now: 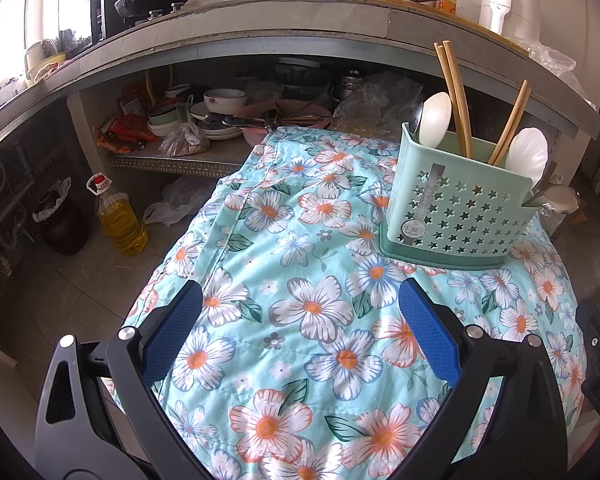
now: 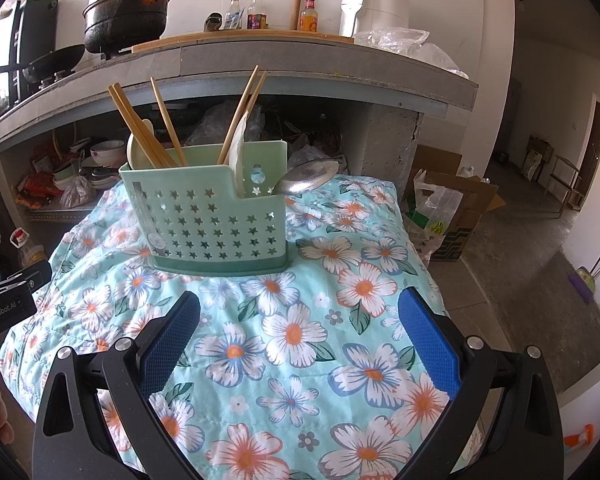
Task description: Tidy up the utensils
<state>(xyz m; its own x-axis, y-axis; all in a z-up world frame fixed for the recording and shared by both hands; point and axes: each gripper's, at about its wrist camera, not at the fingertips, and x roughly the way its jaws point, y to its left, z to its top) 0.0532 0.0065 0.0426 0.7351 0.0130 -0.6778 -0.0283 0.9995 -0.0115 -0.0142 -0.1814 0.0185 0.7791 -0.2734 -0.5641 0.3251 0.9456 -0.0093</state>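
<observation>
Centrally, a bench draped in a flowered cloth (image 2: 300,332) carries a pale green utensil holder (image 2: 216,224) with star-shaped cut-outs, standing upright near the far edge of the bench. Chopsticks (image 2: 140,132) lean out of its taller rear compartments, one group toward the left and another pair (image 2: 240,116) toward the right. A white spoon (image 1: 434,120) stands bowl-up beside the left group, and a second white spoon (image 1: 528,152) rises at the right end. A metal spoon (image 2: 308,178) rests in the lower compartment at the holder's right end, its bowl projecting over the rim.

Left gripper (image 1: 300,328): jaws wide apart, holding nothing, hovering above the cloth on the near side of the holder. Right gripper (image 2: 300,332): jaws likewise spread wide and empty, well short of the holder. Behind the bench, a concrete counter (image 2: 300,64) bears a black pot (image 2: 126,12), bottles (image 2: 257,8) and a white appliance (image 2: 374,2); stacked bowls (image 1: 224,100) fill the shelf beneath.
</observation>
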